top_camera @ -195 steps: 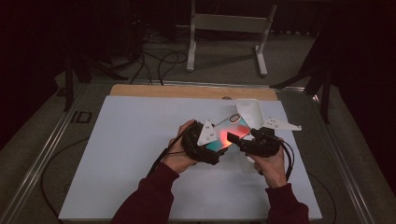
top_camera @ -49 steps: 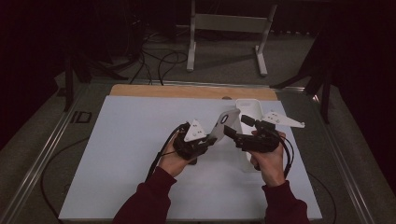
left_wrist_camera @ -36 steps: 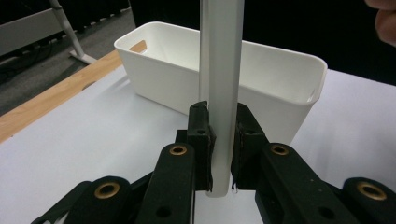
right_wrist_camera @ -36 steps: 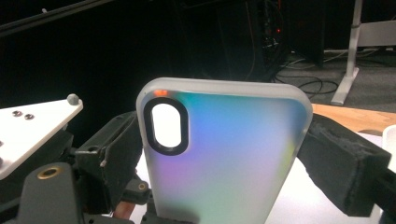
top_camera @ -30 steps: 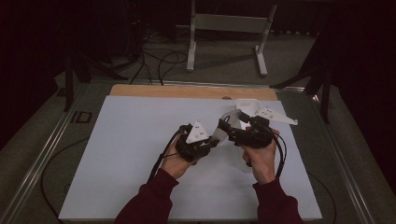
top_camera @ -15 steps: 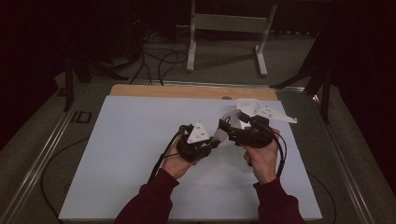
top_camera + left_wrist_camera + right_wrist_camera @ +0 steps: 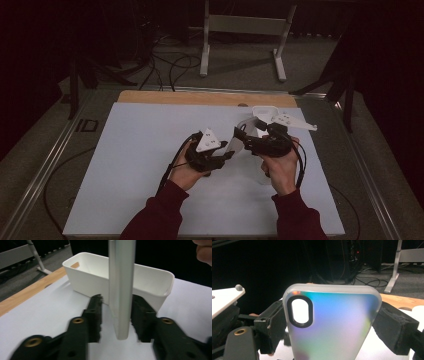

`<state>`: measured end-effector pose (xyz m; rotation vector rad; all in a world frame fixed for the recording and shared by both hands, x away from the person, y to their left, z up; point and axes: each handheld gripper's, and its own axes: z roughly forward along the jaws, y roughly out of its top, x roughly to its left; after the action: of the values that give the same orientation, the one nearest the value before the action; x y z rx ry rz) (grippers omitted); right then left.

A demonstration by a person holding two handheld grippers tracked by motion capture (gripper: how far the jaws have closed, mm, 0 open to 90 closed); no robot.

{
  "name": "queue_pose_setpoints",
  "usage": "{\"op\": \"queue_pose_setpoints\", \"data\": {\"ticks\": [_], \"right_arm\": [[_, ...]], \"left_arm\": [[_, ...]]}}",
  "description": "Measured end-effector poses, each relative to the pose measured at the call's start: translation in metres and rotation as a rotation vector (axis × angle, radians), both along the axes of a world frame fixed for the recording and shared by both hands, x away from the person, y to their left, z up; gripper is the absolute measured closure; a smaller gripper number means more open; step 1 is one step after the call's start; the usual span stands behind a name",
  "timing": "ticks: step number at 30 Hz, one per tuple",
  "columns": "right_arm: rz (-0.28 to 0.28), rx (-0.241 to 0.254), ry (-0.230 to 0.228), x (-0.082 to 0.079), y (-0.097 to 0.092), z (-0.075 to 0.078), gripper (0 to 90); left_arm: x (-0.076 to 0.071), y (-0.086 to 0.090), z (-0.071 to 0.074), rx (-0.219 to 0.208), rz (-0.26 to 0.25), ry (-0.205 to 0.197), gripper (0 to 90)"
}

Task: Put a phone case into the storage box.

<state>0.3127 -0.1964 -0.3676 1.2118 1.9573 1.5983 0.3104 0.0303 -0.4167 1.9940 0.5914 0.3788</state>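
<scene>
The high view was dim overall: the white surface was the one evenly lit patch, while the floor and everything from nine through twelve to three o'clock sank into near black. Shadows on the sheet were soft and faint. In the left gripper view the near black jaws at six o'clock were blurred and smeared, the white bin behind sharper and brightly lit, without harsh glare. In the right gripper view the phone case glowed with an iridescent sheen, its camera cut-out blown out white, against a black background at eleven o'clock
</scene>
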Motion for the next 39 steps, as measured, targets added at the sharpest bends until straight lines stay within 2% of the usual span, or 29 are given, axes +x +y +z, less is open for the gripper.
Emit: {"op": "queue_pose_setpoints", "data": {"ticks": [1,3,4,5,6,13,20,29,32,35,39], "right_arm": [[-0.004,-0.006,0.000,0.000,0.000,0.001,16.8],[-0.007,-0.010,-0.002,0.001,-0.001,0.001,16.8],[-0.007,-0.010,-0.003,0.001,-0.001,0.002,16.8],[-0.013,-0.013,-0.008,0.002,-0.002,0.003,16.8],[-0.013,-0.013,-0.008,0.002,-0.002,0.003,16.8],[-0.028,-0.026,-0.016,0.006,-0.005,0.005,16.8],[-0.042,-0.044,-0.026,0.011,-0.008,0.008,16.9],[-0.064,-0.053,-0.024,0.020,-0.012,0.009,16.8],[-0.071,-0.055,-0.025,0.023,-0.014,0.009,16.8],[-0.078,-0.062,-0.023,0.025,-0.015,0.009,16.8],[-0.087,-0.067,-0.024,0.029,-0.016,0.008,16.8]], "left_arm": [[0.000,0.002,0.000,-0.001,0.016,-0.004,43.6],[0.000,0.004,0.001,0.002,0.029,-0.009,34.0],[0.000,0.009,0.002,0.003,0.066,-0.015,34.0],[0.000,0.011,0.002,0.011,0.077,-0.013,21.5],[0.000,0.011,0.002,0.011,0.077,-0.013,18.3],[0.000,0.024,0.003,0.033,0.118,-0.025,10.7],[0.000,0.044,0.002,0.015,0.150,-0.007,1.0],[-0.004,0.071,0.000,0.003,0.198,-0.023,0.0],[-0.006,0.081,-0.002,0.000,0.221,-0.040,0.0],[-0.006,0.090,-0.004,0.010,0.239,-0.049,0.0],[-0.007,0.105,-0.008,0.012,0.263,-0.044,0.0]]}}
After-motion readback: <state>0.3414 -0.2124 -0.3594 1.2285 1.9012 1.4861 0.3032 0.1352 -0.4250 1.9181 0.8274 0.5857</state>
